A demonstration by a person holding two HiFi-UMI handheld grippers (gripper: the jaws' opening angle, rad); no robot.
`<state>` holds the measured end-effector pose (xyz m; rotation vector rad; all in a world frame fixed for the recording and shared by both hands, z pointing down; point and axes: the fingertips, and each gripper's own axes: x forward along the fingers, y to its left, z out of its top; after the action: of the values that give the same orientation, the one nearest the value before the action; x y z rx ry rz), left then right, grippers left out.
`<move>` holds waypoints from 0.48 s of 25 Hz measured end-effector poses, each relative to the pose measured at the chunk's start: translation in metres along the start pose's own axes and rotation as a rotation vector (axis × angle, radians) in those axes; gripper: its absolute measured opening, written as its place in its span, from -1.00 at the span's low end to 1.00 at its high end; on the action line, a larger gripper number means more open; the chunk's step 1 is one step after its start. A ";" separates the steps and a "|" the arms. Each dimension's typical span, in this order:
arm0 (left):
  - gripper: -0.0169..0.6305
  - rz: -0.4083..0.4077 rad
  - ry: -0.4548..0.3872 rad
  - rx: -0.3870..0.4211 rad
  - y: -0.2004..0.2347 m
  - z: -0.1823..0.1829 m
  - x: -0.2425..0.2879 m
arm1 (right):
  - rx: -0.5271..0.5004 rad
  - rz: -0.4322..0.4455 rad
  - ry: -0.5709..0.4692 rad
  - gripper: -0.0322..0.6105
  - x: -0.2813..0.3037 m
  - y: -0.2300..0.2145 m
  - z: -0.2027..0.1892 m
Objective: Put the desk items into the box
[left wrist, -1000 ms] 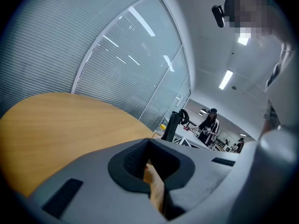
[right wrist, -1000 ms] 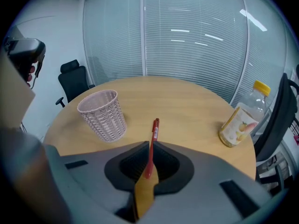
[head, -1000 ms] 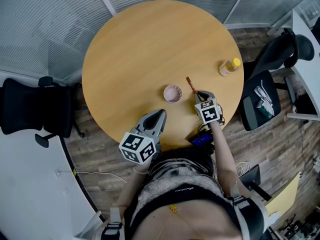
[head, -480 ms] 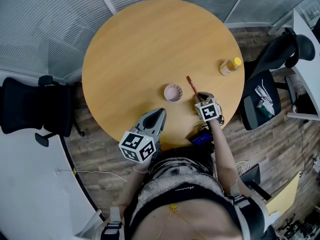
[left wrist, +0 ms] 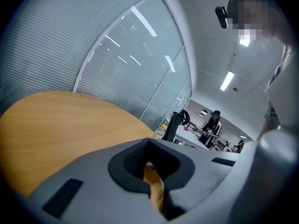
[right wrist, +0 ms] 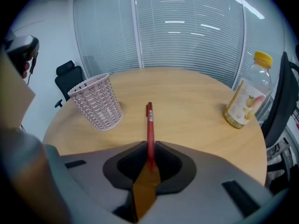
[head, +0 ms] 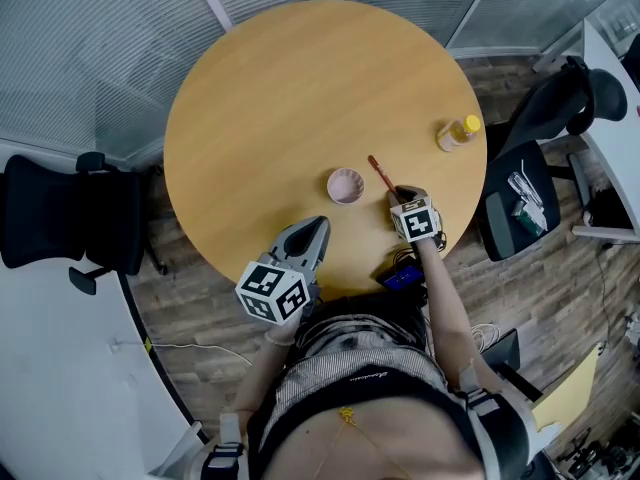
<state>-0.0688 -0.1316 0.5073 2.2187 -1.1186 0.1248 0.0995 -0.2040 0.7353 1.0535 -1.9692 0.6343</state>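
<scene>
The round wooden tabletop [head: 280, 98] fills the head view, with slatted glass partitions [head: 90, 48] behind its far edge and a black office chair [head: 60, 213] well apart from it on the left. Most of the wood is bare: the far half and the whole left side lie open, and everything sits in the near right part. The left gripper [head: 316, 230] hangs at the near edge, pointing inward. Only its own view shows that its fingers [left wrist: 135, 157] are pressed together with nothing between them, and it looks across empty wood to the blinds. The right gripper [head: 400, 190] sits just inside the near right rim. Its fingers [right wrist: 124, 164] are clamped on the near end of a red pen [head: 380, 173], which juts forward toward the table's middle. The head view gives the pink woven basket [head: 346, 186] as a small round mouth just left of the pen, close but not touching. The right gripper view alone shows its open lattice wall, standing upright. A juice bottle with a yellow cap [head: 458, 133] stands near the right rim, well apart from the pen. Whether the pen's far tip touches the wood cannot be told.
</scene>
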 end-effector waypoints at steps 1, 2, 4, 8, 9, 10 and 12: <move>-0.94 -0.001 -0.001 -0.002 0.000 0.000 0.000 | 0.006 0.000 0.001 -0.70 0.000 0.000 0.000; -0.94 -0.002 -0.003 -0.002 -0.001 0.000 -0.001 | 0.008 0.000 0.003 -0.71 0.000 0.000 0.000; -0.94 -0.005 -0.006 -0.001 -0.003 0.001 -0.003 | 0.005 0.000 0.007 -0.71 -0.001 0.000 0.001; -0.94 -0.010 -0.014 -0.010 -0.005 0.000 -0.006 | 0.018 0.005 0.013 -0.71 -0.001 0.000 0.001; -0.94 -0.012 -0.015 -0.016 -0.006 0.000 -0.007 | 0.022 0.010 0.012 -0.71 -0.001 0.001 0.001; -0.94 -0.013 -0.016 -0.021 -0.006 -0.001 -0.007 | 0.025 0.014 0.008 -0.71 -0.002 0.001 0.002; -0.94 -0.013 -0.017 -0.025 -0.007 -0.002 -0.009 | 0.026 0.020 -0.003 -0.71 -0.005 0.001 0.004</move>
<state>-0.0685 -0.1211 0.5025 2.2086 -1.1087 0.0867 0.0991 -0.2039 0.7289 1.0521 -1.9806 0.6706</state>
